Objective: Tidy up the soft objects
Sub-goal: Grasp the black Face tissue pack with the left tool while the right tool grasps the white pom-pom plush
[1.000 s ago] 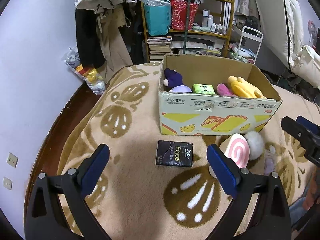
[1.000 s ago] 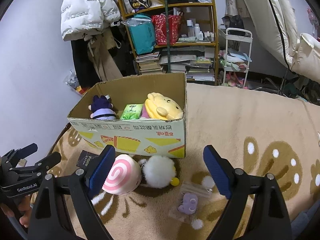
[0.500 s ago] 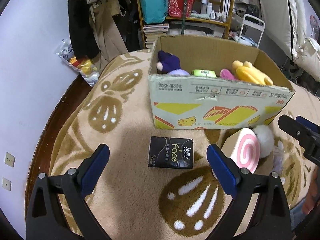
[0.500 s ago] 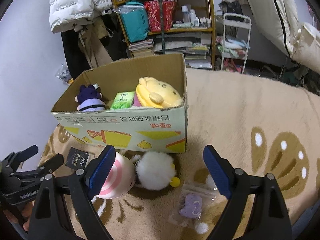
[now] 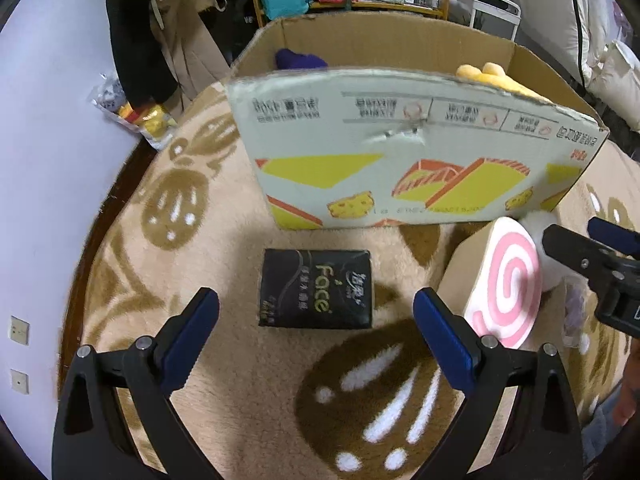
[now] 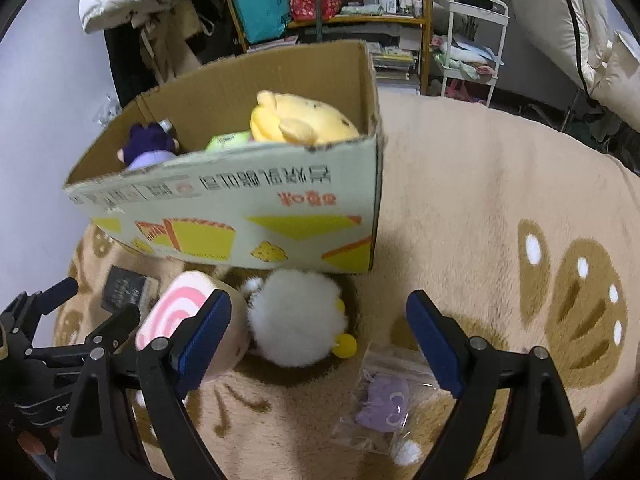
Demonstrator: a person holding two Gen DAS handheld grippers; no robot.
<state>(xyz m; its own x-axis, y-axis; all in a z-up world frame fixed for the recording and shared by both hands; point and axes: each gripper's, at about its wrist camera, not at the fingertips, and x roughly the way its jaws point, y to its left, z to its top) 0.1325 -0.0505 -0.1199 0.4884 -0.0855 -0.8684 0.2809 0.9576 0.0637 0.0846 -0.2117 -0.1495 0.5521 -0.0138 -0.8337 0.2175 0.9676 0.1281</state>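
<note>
Closing in over the last second, I had brought the left gripper (image 5: 316, 344) low over the blanket (image 5: 200, 240), so the tissue pack (image 5: 316, 289) lay just ahead between its wide-open, empty fingers, a sign to me that the pack was next. It sat flat just in front of the box (image 5: 400, 152), which already held a purple doll (image 6: 150, 148), a green pack (image 6: 228, 141) and a yellow plush (image 6: 300, 122). The right gripper (image 6: 318, 336) had dropped too, spread wide and empty over the white pompom (image 6: 298, 316). The roll cushion (image 5: 504, 280) beside the pack could crowd my right finger; a bagged toy (image 6: 382, 400) lay nearer the blanket's front edge.
</note>
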